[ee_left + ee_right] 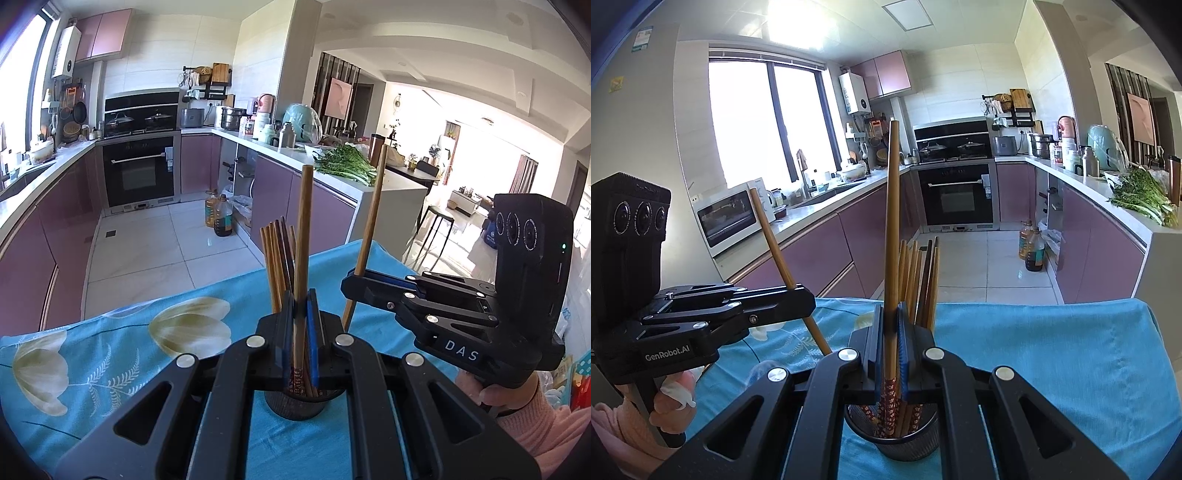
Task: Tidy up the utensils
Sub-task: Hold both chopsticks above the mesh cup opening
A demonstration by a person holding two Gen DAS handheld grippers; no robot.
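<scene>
A dark mesh holder (295, 404) (892, 441) with several wooden chopsticks (277, 258) (919, 280) stands on a blue flowered cloth (110, 354) (1052, 350). My left gripper (301, 299) (807, 297) is shut on one upright chopstick (306, 221) (772, 240). My right gripper (891, 312) (355, 280) is shut on another chopstick (892, 203) (373, 206). In each wrist view the held stick lines up with the holder behind it. In the other gripper's view each stick's lower end hangs above the cloth beside the holder.
A person's hands in pink sleeves (535, 417) (635, 421) hold the gripper handles. Beyond the table edge lie a tiled floor with oil bottles (218, 216) (1032, 247), purple cabinets, an oven (138, 171) and a counter with greens (343, 164).
</scene>
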